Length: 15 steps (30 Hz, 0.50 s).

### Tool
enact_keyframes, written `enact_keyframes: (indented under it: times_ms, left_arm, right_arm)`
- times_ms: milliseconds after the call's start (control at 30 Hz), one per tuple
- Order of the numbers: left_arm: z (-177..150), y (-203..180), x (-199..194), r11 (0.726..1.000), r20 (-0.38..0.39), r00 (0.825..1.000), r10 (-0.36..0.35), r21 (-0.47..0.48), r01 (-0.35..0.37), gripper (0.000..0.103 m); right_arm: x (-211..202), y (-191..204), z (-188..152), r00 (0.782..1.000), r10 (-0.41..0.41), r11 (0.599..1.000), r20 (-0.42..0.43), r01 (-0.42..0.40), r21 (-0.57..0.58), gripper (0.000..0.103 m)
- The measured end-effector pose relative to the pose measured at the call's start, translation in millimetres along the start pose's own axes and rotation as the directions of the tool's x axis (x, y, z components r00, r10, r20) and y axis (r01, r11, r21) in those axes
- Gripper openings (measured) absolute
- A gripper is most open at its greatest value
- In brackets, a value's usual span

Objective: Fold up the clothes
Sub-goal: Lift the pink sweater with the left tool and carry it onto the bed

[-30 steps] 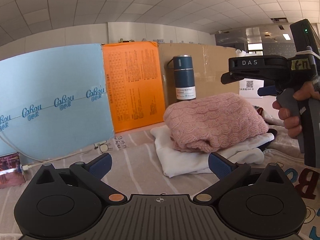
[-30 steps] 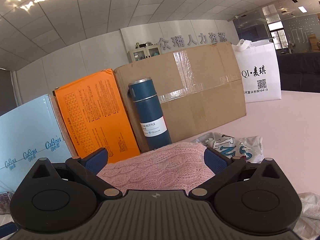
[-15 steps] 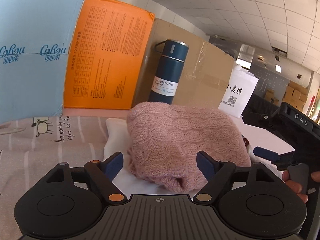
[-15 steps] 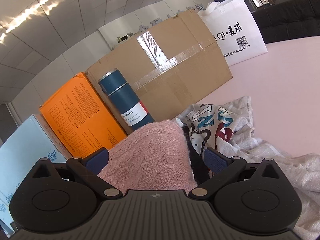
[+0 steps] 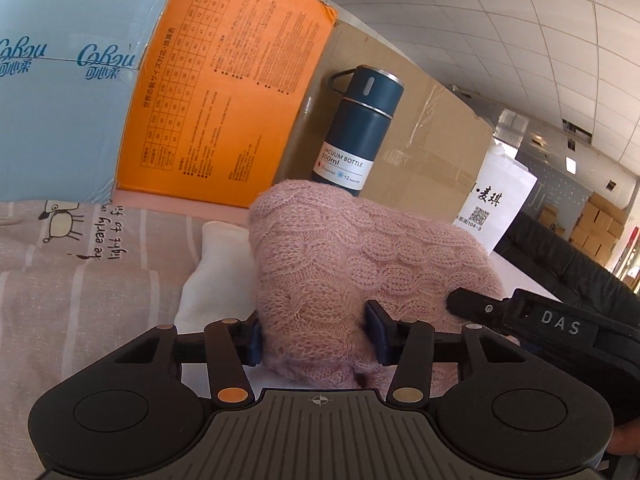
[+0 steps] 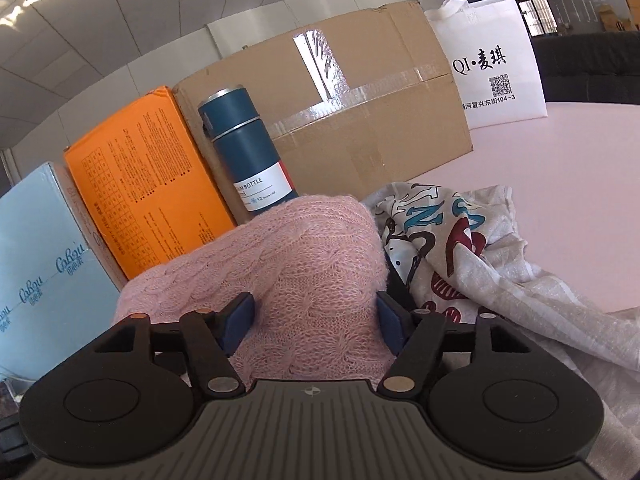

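A large office or warehouse-like hall is shown. A suspended grid ceiling of white panels (image 5: 500,20) is seen overhead, and stacked brown cardboard cartons (image 5: 596,228) are visible far back. A pale pink tabletop (image 6: 560,168) is lined with a taped brown cardboard box (image 6: 360,120), an orange printed carton (image 5: 224,96) and a white non-woven shopping bag with a QR code (image 6: 488,76).
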<state>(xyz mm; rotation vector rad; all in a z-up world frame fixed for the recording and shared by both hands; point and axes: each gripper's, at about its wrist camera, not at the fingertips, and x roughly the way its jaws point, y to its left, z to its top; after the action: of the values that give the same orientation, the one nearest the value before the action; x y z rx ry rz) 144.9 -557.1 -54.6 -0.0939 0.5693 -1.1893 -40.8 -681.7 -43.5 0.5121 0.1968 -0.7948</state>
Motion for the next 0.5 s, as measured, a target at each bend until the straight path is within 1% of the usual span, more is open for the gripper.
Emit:
enact_keyframes:
  times_ms: [33, 67, 100, 167, 267, 400, 500]
  left_arm:
    - [0, -1, -2, 1.0, 0.005, 1.0, -0.005, 0.004, 0.005, 0.04]
    - [0, -3, -5, 1.0, 0.01, 1.0, -0.009, 0.007, 0.009, 0.037]
    - [0, -4, -8, 1.0, 0.016, 1.0, -0.015, 0.01, 0.015, 0.034]
    - [1, -8, -17, 0.999, 0.027, 0.999, -0.033, 0.009, 0.033, 0.032]
    - [3, -14, -36, 0.998, 0.05, 0.997, -0.054, 0.015, 0.053, 0.03]
    - [8, -23, -77, 0.994, 0.106, 0.992, -0.074, 0.085, 0.065, 0.03]
    - [14, -20, -115, 0.989, 0.153, 0.985, -0.083, 0.132, 0.063, 0.03]
  right_arm:
    - [0, 3, -3, 1.0, -0.019, 0.999, 0.01, 0.019, -0.029, 0.048]
    - [-2, 5, -4, 0.999, -0.016, 0.999, 0.031, 0.017, -0.046, 0.043]
    - [-5, 6, -4, 0.999, -0.007, 0.998, 0.054, 0.01, -0.054, 0.041]
    - [-12, 7, -5, 0.995, 0.008, 0.997, 0.097, -0.001, -0.073, 0.037]
    - [-23, 13, -6, 0.989, 0.017, 0.994, 0.146, 0.0, -0.113, 0.033]
    - [-60, 30, -7, 0.966, 0.059, 0.986, 0.25, -0.017, -0.165, 0.033]
    - [-91, 43, -9, 0.957, 0.097, 0.987, 0.275, -0.057, -0.15, 0.033]
